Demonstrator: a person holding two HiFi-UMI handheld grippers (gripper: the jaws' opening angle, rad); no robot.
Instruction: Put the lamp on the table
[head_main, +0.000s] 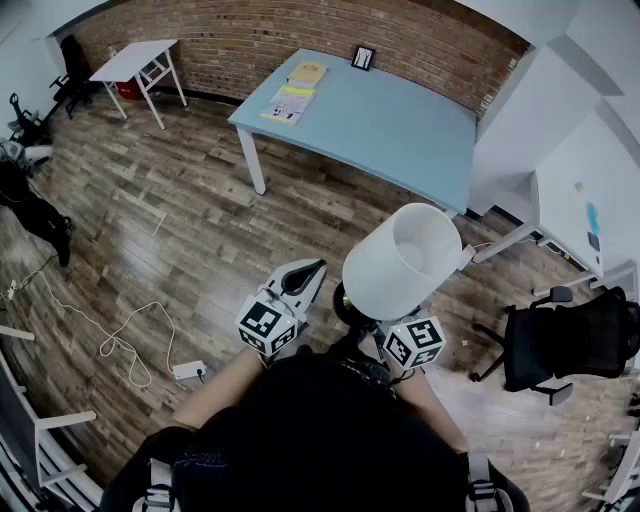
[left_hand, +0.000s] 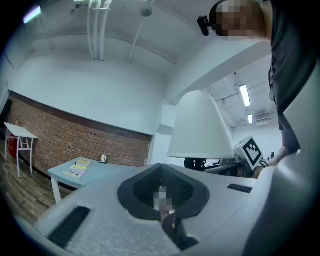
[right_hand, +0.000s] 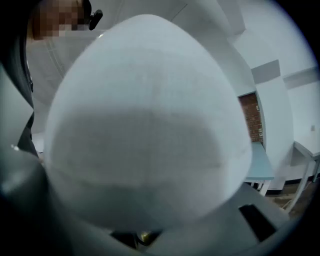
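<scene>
right gripper (right_hand: 148, 239) clamped wide on lamp (right_hand: 145, 125) | left gripper (head_main: 310, 272) closed, empty | I'd carry it upright to the blue table (head_main: 390, 125), upper centre

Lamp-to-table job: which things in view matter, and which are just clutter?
In the job:
- lamp, carried in the air
- blue table, the likely place to put it

Lying about:
- booklets and picture frame, both on that table
- small white table
- power strip
- black office chair
</scene>
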